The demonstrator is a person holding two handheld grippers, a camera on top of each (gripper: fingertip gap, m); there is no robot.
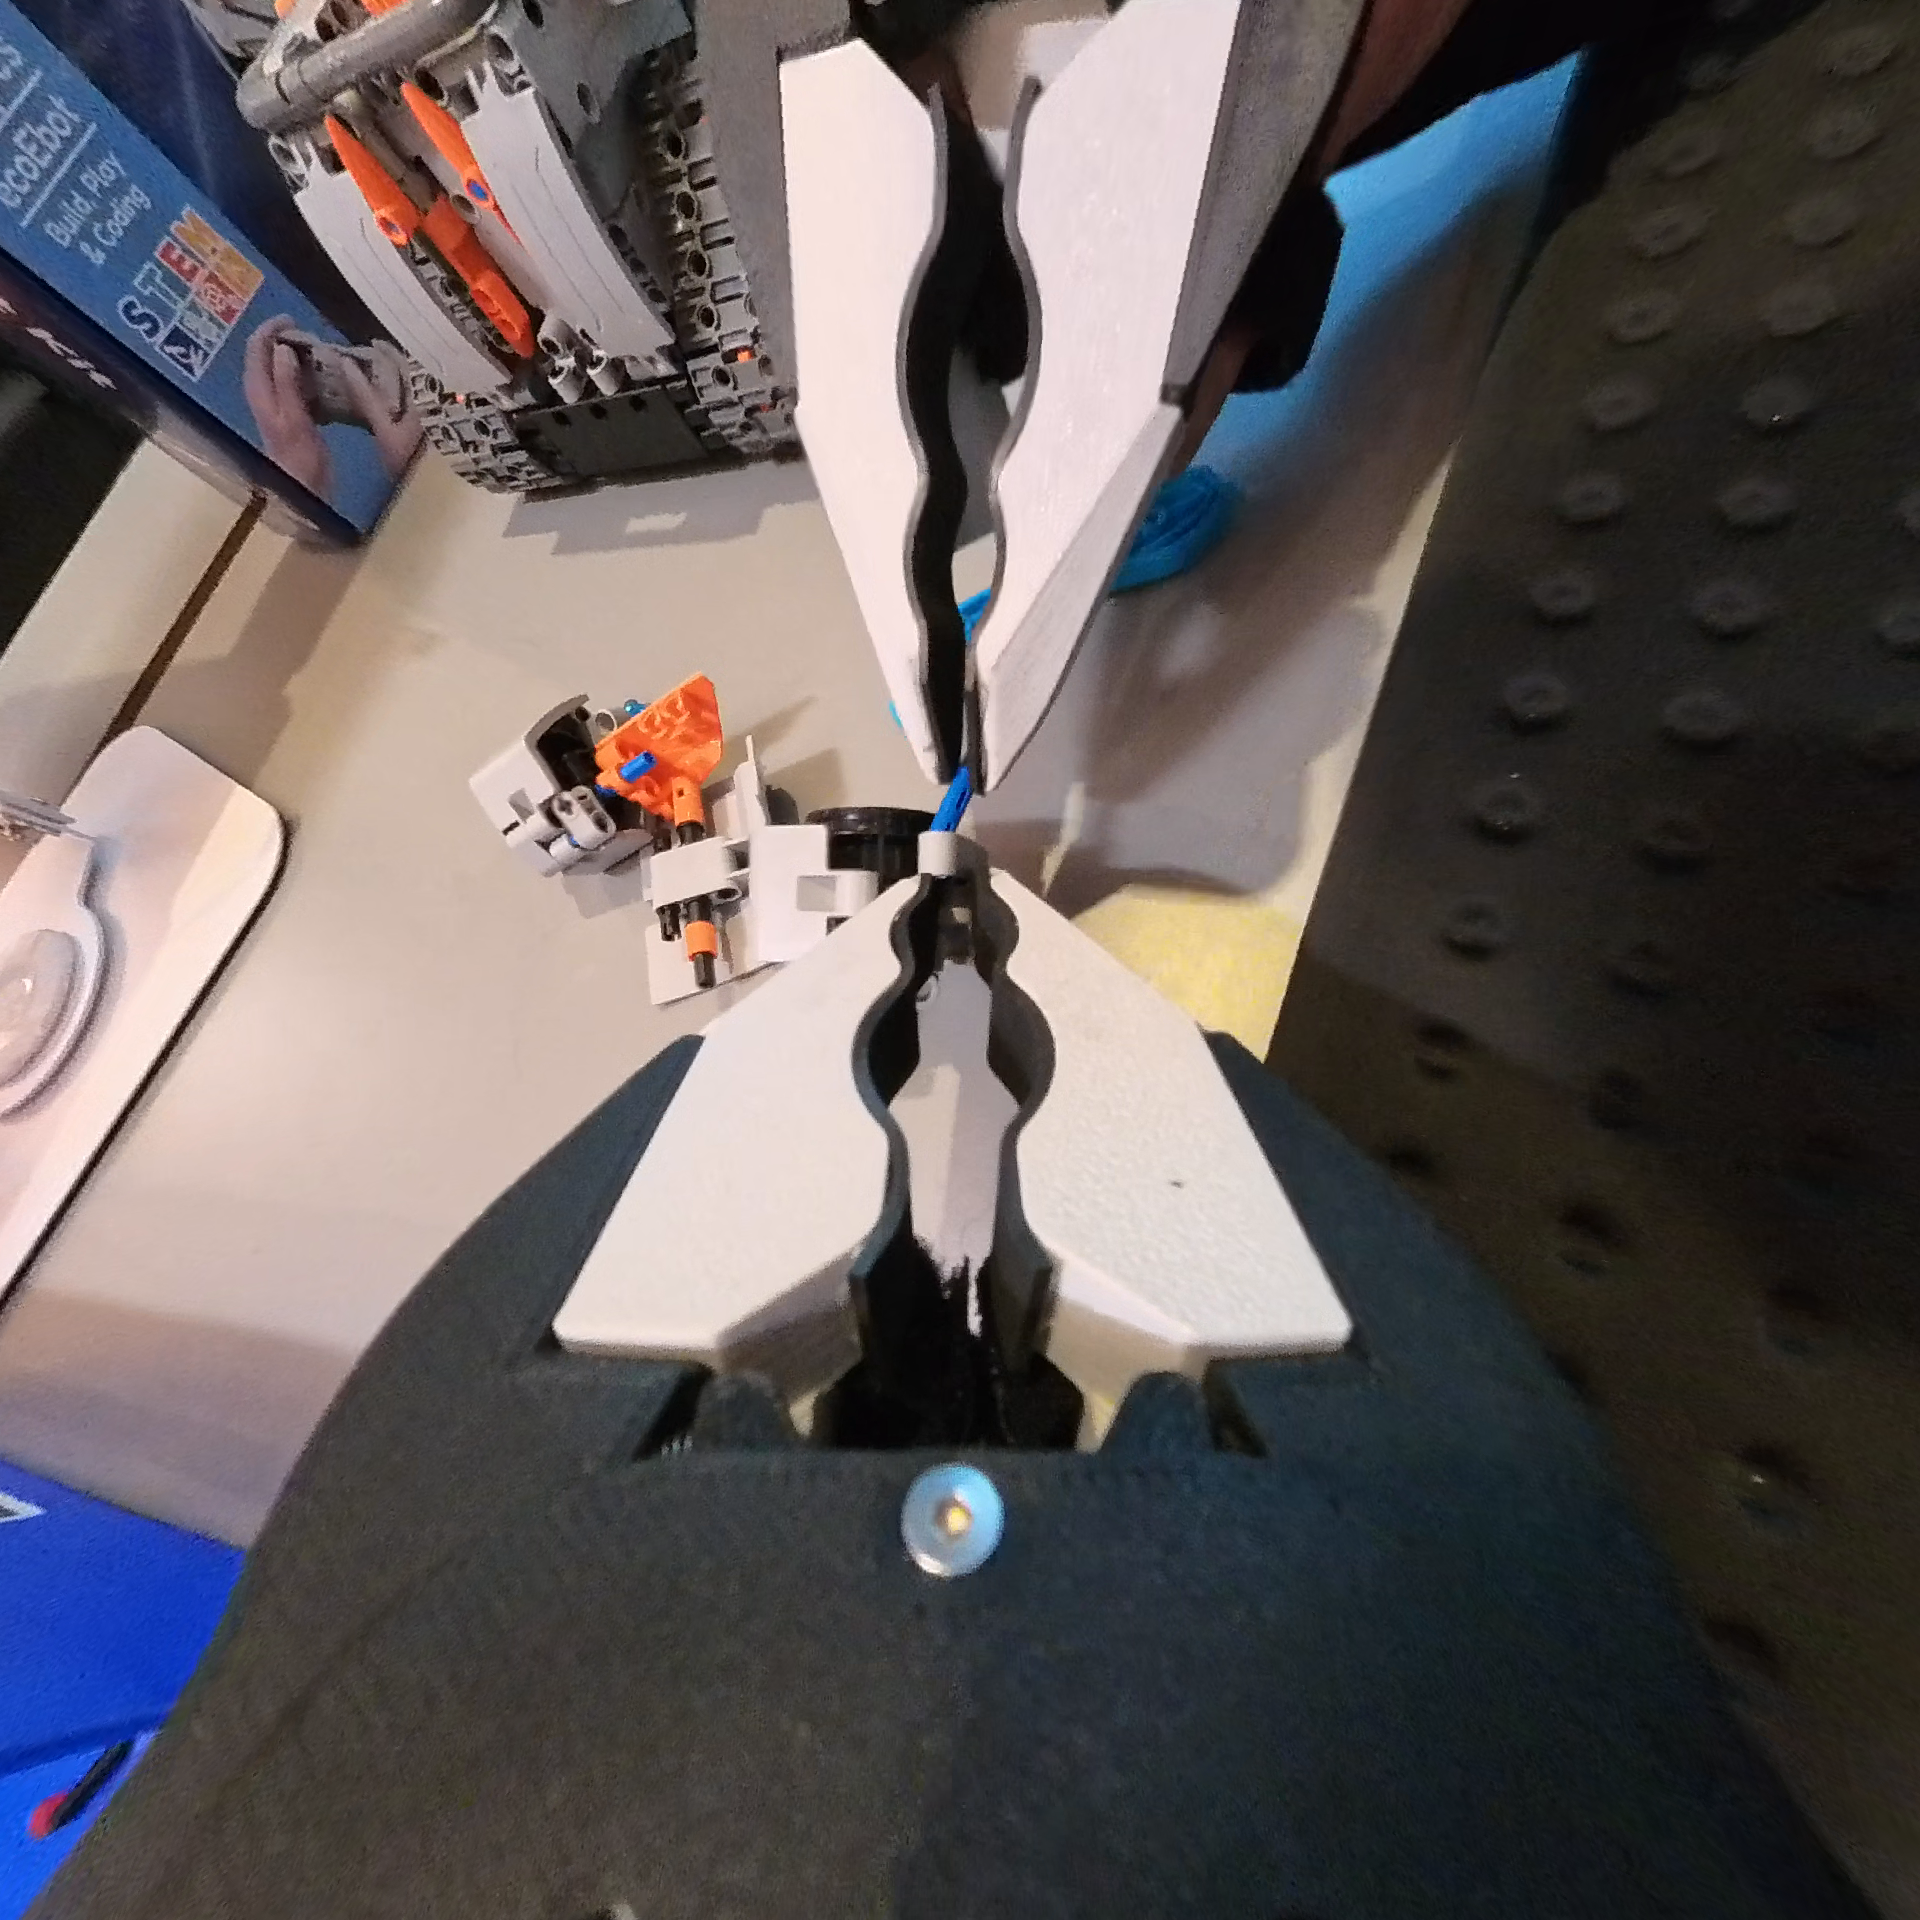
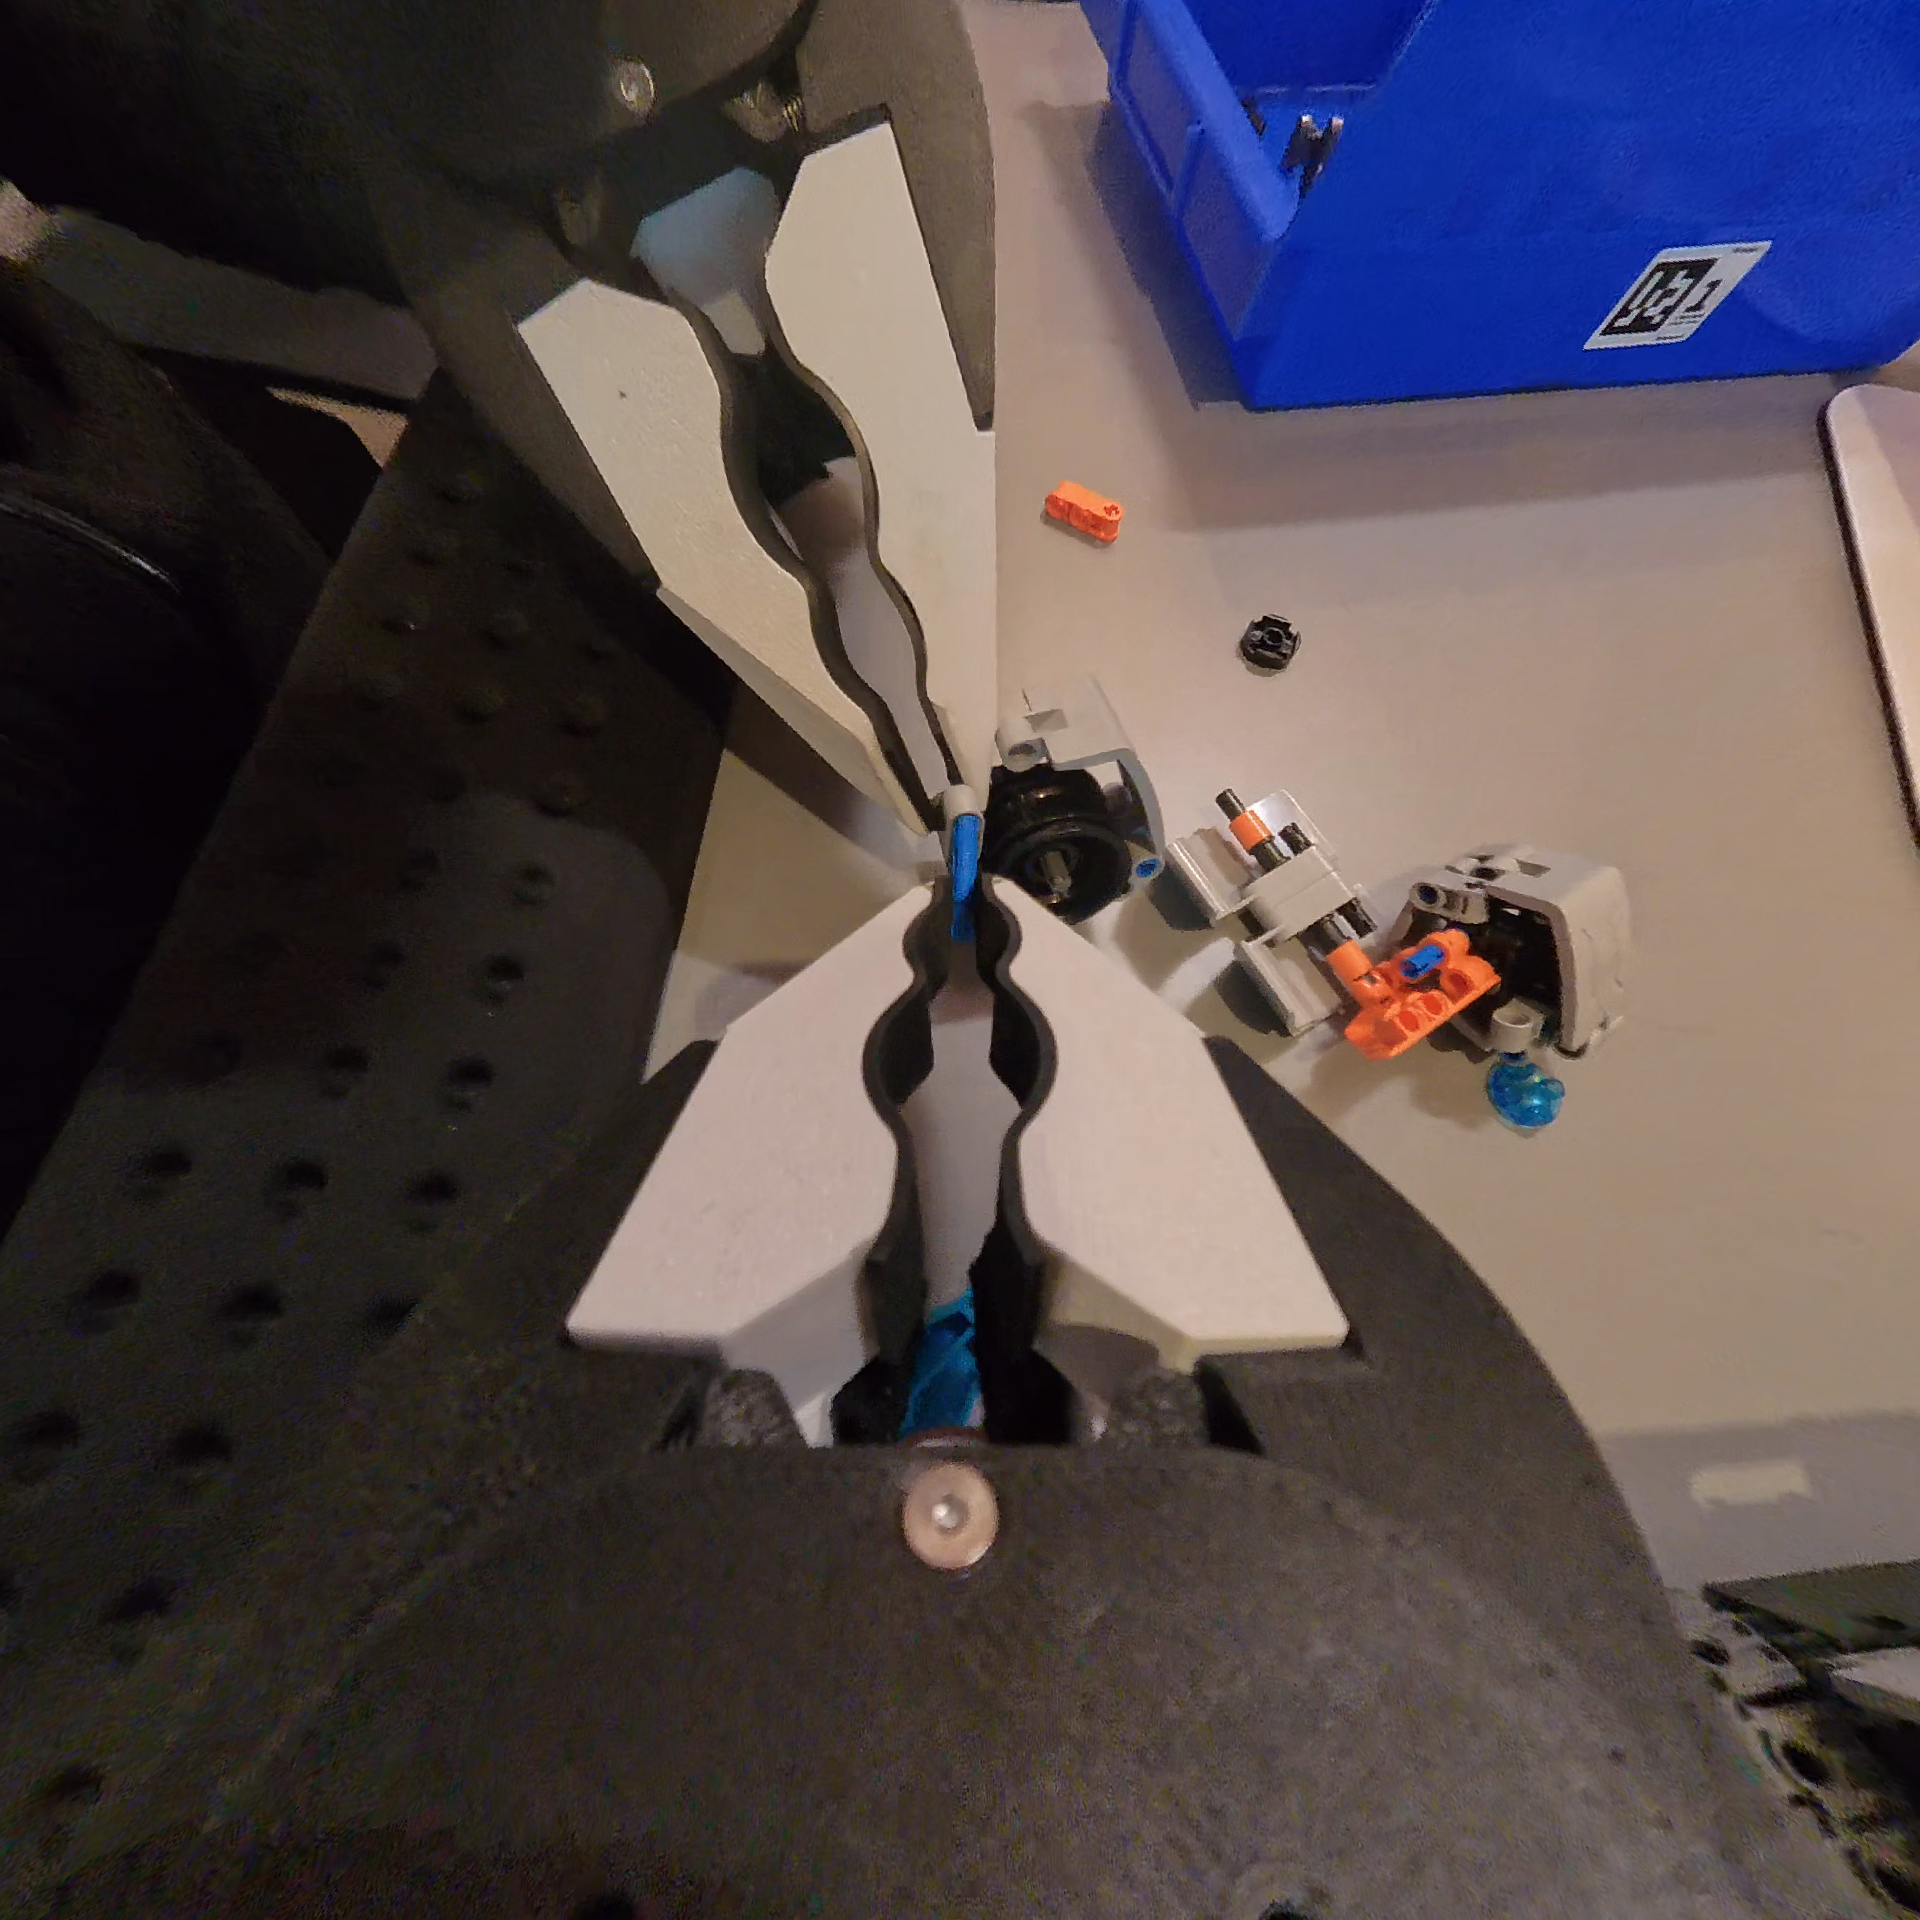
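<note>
My left gripper [image 1: 948, 883] is shut on a small grey connector [image 1: 940, 852] just above the beige table [image 1: 364, 1039]. A blue pin [image 1: 953, 802] sticks out of the connector. My right gripper [image 1: 961, 774] comes in from the opposite side, tip to tip, and is shut on that pin. In the right wrist view my right gripper [image 2: 961, 909] grips the blue pin [image 2: 964, 868], and the left gripper [image 2: 940, 816] holds the grey connector [image 2: 961, 800]. A black wheel hub in a grey frame [image 2: 1049, 831] lies right beside the tips.
A grey and orange brick sub-assembly [image 2: 1403, 956] lies nearby, also in the left wrist view [image 1: 644, 821]. A loose orange piece [image 2: 1084, 511], a black round piece [image 2: 1270, 639], a blue bin [image 2: 1507, 187], a large built model [image 1: 520, 260], a blue box [image 1: 156, 260], a white tray [image 1: 135, 935]. My left and right fingertips are right by each other. The black round piece [image 2: 1270, 639] sits 12 cm or so from the ends of my left fingers.
</note>
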